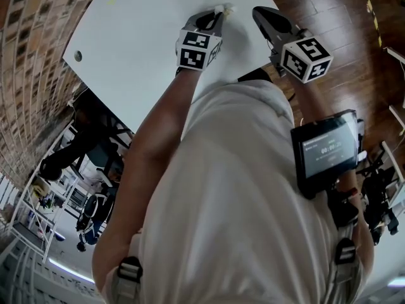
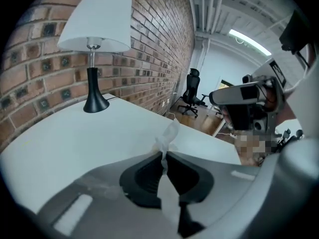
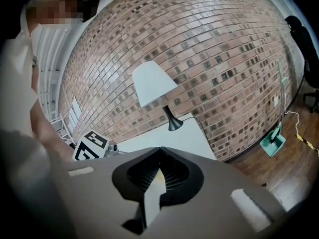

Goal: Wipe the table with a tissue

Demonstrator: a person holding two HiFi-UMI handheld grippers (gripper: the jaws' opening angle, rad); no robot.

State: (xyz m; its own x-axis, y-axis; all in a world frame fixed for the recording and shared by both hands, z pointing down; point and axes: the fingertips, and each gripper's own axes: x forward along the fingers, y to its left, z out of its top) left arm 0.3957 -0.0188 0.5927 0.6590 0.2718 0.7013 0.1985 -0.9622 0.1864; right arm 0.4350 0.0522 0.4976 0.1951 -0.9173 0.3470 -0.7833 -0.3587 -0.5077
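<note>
Beyond left gripper, tissue lengthwise forward.

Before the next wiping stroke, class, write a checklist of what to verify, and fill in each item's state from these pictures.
1. Tissue gripped: ok; the left gripper is shut on it.
2. Tissue touching the table: cannot tell.
3. Enough tissue showing: not ok; only a thin twisted tuft sticks out past the jaws.
4. Right gripper free: ok; shut, nothing in it.
5. Path clear: ok; the lamp stands at the table's far end by the brick wall.
</note>
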